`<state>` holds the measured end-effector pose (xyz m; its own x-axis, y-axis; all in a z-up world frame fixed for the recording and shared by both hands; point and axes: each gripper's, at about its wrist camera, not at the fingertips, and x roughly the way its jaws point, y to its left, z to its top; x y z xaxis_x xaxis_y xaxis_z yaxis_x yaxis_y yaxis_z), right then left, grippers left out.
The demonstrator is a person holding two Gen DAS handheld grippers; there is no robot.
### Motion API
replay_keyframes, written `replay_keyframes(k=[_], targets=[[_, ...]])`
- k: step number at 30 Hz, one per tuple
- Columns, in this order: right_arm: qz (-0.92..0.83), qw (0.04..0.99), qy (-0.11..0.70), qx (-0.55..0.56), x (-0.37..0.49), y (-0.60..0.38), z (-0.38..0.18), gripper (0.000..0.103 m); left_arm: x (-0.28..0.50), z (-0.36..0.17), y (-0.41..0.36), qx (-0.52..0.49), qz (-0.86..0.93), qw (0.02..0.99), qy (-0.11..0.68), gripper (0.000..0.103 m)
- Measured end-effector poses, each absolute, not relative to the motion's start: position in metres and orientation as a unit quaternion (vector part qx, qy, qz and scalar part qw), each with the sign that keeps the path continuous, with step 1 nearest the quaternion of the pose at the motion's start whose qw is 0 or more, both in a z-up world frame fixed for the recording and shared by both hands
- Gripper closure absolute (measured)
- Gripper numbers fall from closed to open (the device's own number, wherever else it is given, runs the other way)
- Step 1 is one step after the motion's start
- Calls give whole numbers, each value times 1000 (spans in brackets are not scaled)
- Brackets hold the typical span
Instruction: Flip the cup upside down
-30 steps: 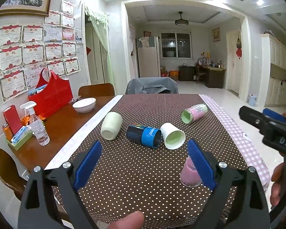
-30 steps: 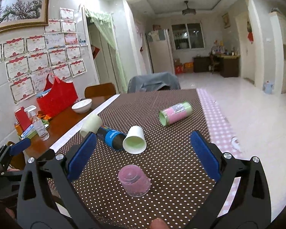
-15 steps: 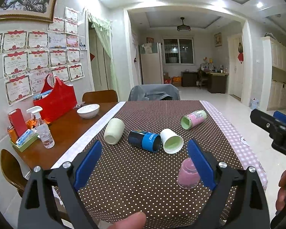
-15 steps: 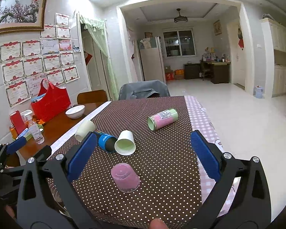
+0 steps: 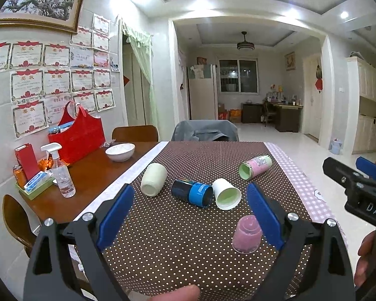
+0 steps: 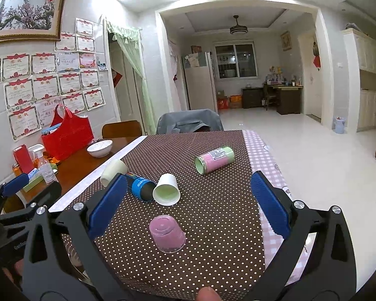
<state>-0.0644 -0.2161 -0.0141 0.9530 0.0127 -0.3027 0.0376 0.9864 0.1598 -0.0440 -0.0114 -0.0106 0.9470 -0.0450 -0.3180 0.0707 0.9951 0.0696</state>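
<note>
Left wrist view: we look down a long table (image 5: 92, 173) under a brown dotted cloth (image 5: 188, 238), with both grippers spread wide and empty.

We see the wooden side of the table carrying a white bowl (image 5: 120, 151), a red bag (image 5: 79, 135) and a spray bottle (image 5: 60, 173), with certificates (image 5: 55, 80) on the wall behind and a tiled room beyond. On the cloth, a cream cup (image 5: 153, 182), a blue cup (image 5: 191, 192), a white cup (image 5: 226, 193) and a pink-and-green cup (image 5: 255, 167) lie on their sides. The pink cup (image 6: 167, 233) stands mouth down near the front edge. Our left gripper (image 5: 188, 215) hangs above the cloth, touching nothing; our right gripper (image 6: 185, 200) frames the pink cup from well above, apart from it.
</note>
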Motion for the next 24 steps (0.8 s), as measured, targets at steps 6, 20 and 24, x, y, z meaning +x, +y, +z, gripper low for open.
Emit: replay_keyframes(k=[6, 20, 24], targets=[[-5, 985, 154, 81, -65, -216, -14, 6, -45, -10, -11, 39, -28, 986, 160, 13], [2, 984, 161, 82, -61, -214, -17, 6, -46, -9, -12, 40, -28, 987, 156, 13], [3, 984, 160, 82, -60, -214, -17, 6, -45, -9, -12, 38, -23, 986, 159, 13]])
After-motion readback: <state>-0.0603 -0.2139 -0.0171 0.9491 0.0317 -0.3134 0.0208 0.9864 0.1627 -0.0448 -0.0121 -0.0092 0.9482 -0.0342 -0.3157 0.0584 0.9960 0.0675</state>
